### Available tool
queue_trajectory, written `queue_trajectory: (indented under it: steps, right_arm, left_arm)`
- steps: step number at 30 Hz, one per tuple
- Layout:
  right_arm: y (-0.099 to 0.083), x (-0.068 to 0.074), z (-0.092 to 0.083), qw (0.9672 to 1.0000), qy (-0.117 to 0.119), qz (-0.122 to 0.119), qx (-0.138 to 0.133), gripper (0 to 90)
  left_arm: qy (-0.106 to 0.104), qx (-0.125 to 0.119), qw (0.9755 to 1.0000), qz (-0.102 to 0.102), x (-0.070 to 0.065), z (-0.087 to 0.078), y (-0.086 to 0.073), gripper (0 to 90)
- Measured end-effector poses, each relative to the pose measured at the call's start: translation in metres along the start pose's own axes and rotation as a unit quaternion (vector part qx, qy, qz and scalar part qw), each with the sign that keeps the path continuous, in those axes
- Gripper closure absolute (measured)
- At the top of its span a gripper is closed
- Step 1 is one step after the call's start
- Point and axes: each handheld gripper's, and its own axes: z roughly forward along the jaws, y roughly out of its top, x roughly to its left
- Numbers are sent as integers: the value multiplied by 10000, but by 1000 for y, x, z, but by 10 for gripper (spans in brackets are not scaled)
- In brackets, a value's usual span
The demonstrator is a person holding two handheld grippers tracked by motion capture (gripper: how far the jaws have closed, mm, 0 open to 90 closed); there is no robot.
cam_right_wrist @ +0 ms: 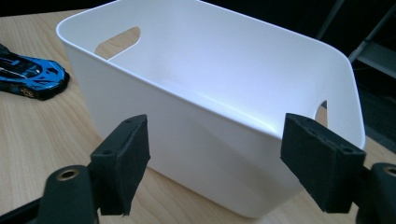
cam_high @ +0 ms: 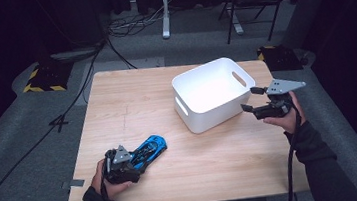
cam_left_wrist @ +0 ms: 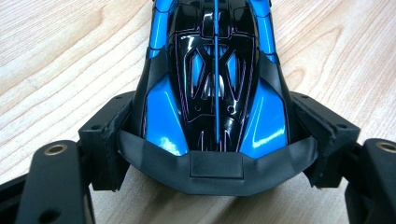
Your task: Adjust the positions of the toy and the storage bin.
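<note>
My left tongs (cam_high: 140,161) are clamped on the rear of the blue car (cam_left_wrist: 215,93), which rests on the table (cam_high: 131,100). My right tongs (cam_high: 249,99) gape empty just beside the white bin (cam_right_wrist: 224,84).

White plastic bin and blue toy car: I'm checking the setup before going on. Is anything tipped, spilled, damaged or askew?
Nothing stands out. The white plastic bin stands upright and empty on the wooden table, set at an angle to its edges. The blue and black toy car sits on its wheels, looking intact, clamped at one end by the left gripper.
</note>
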Motion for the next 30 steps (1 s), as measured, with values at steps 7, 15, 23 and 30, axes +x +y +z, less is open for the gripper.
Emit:
queue_trajectory:
  steps: [7, 15, 23, 30]
  right_arm:
    - [10, 1, 18, 9998, 5, -138, 146, 235]
    - [16, -3, 39, 9995, 149, -73, 272, 242]
    - [18, -5, 49, 9975, 593, -125, 367, 281]
    - [19, 1, 57, 9957, 702, -293, 522, 333]
  left_arm:
    - [13, -27, 10000, 11, 1, 0, 0, 240]
    - [5, -24, 10000, 24, 1, 1, 1, 240]
    - [4, -25, 10000, 16, 1, 1, 1, 240]
    - [-11, -21, 10000, 13, 1, 1, 1, 240]
